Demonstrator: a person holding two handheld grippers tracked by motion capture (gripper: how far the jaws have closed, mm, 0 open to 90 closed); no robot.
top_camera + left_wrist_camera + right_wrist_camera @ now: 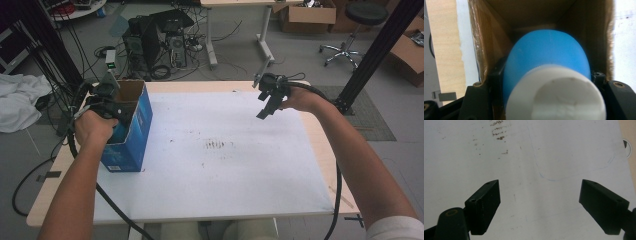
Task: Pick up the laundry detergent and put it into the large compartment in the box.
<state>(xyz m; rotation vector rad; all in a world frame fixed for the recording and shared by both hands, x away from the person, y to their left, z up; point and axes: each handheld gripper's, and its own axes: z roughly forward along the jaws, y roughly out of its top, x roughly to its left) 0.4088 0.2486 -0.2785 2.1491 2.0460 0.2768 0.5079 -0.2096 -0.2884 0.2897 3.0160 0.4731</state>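
A: Where is the blue plastic bottle with the white screw cap (546, 75) at this point?

B: Clamped between the jaws of the left gripper (111, 102), partly down inside the open-topped blue cardboard box (134, 131). That box stands at about nine o'clock on the white table sheet (220, 165). In the left gripper view the bottle's blue shoulder points down the brown inner walls, cap toward the camera.

A: So the placing is nearly finished?

B: I'd judge it well along but not done. The bottle is in the mouth of the box; I can't tell whether its base touches the bottom. What is left: lower it fully, let go, lift the gripper clear.

A: And the other tool?

B: The right gripper (270, 95) hangs at roughly two o'clock over the sheet, jaws spread wide with nothing between them. Below it lie bare sheet and some dark smudges (499, 131).
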